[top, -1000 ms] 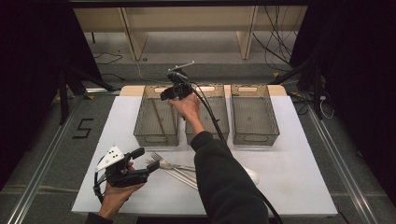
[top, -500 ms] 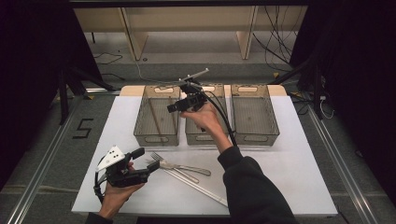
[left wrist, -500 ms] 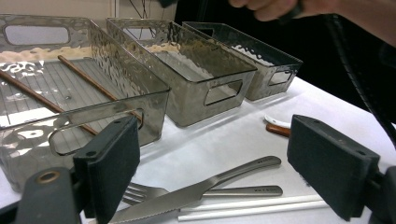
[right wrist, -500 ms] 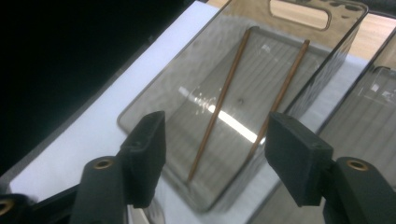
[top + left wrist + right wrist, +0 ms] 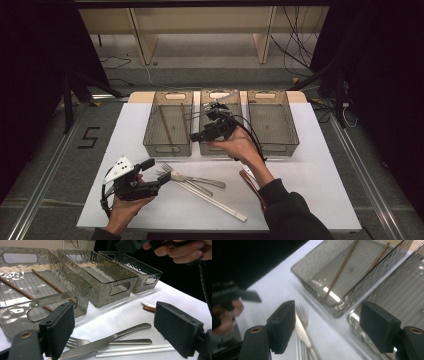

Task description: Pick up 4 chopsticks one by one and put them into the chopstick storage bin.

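right gripper [image 5: 196, 136]: jaws just opened wide, nothing between, over middle bin's front edge, heading for cutlery
left gripper [image 5: 152, 175]: jaws spread, empty, near table's front left corner, tips at fork
fork [image 5: 187, 176], knife [image 5: 105, 341]: front centre, overlapping
chopsticks [image 5: 167, 126]: sorted in left bin [image 5: 167, 149]
white chopsticks [image 5: 212, 200]: under cutlery, awkward pick
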The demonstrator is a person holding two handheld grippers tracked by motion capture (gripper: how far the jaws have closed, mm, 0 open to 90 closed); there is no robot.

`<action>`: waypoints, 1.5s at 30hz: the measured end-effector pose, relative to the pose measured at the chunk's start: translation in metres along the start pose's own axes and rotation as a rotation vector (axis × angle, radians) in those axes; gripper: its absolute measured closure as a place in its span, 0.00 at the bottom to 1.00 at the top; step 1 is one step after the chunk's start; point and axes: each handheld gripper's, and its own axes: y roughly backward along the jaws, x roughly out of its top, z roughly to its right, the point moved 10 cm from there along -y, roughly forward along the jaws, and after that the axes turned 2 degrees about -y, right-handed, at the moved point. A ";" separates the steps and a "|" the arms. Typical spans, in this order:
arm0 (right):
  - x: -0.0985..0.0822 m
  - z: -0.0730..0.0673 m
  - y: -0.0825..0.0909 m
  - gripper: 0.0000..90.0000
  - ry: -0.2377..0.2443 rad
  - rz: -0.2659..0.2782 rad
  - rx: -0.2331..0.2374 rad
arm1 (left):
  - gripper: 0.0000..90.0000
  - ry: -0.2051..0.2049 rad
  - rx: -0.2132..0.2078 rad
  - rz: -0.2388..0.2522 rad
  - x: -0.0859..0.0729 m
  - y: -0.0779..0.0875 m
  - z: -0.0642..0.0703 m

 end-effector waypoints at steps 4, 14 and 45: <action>-0.014 -0.005 0.005 0.33 0.029 -0.014 -0.001 | 0.18 -0.001 0.001 0.001 0.000 0.000 0.000; -0.052 -0.009 0.009 0.32 0.056 -0.064 -0.020 | 0.18 -0.001 0.000 -0.002 0.000 0.000 0.000; -0.155 -0.021 0.003 0.40 0.149 -0.314 -0.095 | 0.18 -0.011 -0.001 -0.011 -0.001 -0.001 0.002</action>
